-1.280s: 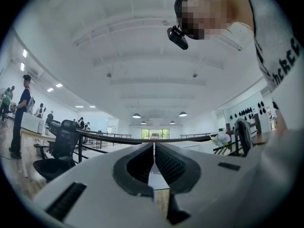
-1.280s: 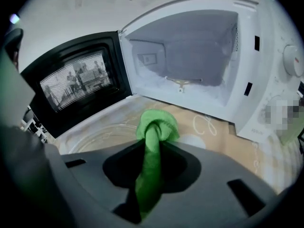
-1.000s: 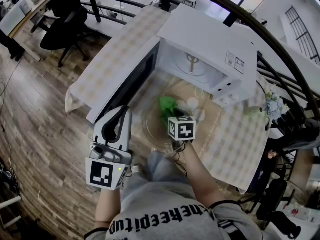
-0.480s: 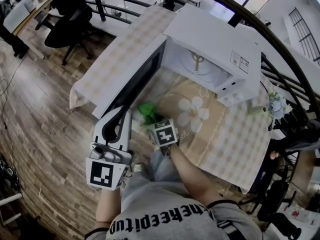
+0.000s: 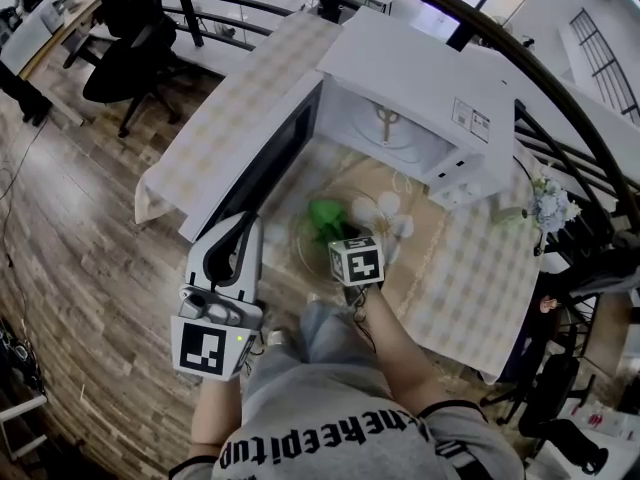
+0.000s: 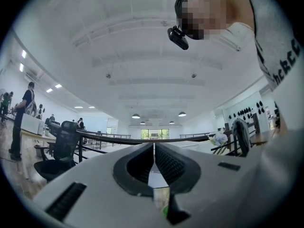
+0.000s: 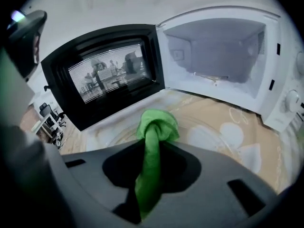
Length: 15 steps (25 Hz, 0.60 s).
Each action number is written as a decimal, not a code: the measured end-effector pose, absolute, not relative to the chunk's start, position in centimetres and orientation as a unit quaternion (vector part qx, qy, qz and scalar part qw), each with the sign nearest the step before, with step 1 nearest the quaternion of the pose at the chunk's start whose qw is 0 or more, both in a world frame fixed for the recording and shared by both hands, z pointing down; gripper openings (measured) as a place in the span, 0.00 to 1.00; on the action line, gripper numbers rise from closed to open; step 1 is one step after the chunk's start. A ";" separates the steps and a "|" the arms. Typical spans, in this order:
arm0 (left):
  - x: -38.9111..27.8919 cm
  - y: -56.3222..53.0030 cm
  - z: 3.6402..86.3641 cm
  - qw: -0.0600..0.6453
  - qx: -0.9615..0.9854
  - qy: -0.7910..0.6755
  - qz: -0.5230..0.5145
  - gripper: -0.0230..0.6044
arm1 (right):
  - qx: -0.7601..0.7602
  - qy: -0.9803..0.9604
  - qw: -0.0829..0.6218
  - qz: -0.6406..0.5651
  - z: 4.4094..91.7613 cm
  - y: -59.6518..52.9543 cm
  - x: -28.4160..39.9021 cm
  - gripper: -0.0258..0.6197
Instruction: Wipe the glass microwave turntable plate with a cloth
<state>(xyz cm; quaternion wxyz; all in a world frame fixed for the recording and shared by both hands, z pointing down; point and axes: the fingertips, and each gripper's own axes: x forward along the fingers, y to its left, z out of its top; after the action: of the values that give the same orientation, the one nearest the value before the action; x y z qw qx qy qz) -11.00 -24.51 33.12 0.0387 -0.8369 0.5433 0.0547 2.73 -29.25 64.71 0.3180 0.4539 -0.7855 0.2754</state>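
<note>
Wiping in progress, I judge; finish unconfirmed.
My right tongs [image 7: 152, 148] grip the cloth [image 7: 154, 126] at the plate's [image 5: 300, 240] 10 o'clock; left tongs [image 6: 153, 156] closed, empty.

Left gripper view apparently tilted toward ceiling [image 6: 142, 56]

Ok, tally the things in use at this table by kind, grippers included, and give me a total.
microwave: 1
glass turntable plate: 1
green cloth: 1
grippers: 2, the left gripper and the right gripper
Total: 5
</note>
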 end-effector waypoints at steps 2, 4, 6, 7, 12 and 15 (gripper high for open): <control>-10.9 -24.6 33.1 0.039 -0.838 0.542 0.054 0.06 | 0.468 -0.776 0.314 0.281 64.7 -29.6 4.4 0.18; -10.7 -24.6 33.0 0.040 -0.838 0.541 0.055 0.06 | 0.482 -0.768 0.310 0.285 64.7 -29.9 6.0 0.18; -10.6 -24.7 33.0 0.040 -0.838 0.541 0.055 0.06 | 0.495 -0.760 0.308 0.287 64.7 -30.2 7.5 0.18; -10.5 -24.7 33.0 0.039 -0.839 0.541 0.054 0.06 | 0.501 -0.756 0.308 0.287 64.7 -30.3 8.3 0.18; -9.8 -24.8 32.9 0.040 -0.840 0.538 0.054 0.06 | 0.531 -0.735 0.307 0.288 64.8 -30.7 12.1 0.18; -9.5 -24.8 32.8 0.041 -0.842 0.536 0.055 0.06 | 0.546 -0.725 0.309 0.285 64.7 -30.8 14.0 0.18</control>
<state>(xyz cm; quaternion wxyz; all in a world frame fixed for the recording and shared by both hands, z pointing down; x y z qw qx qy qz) -9.49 -24.77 32.78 0.0413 -0.8416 0.5357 0.0552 14.00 -30.78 64.69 0.3089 0.5457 -0.7250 0.2850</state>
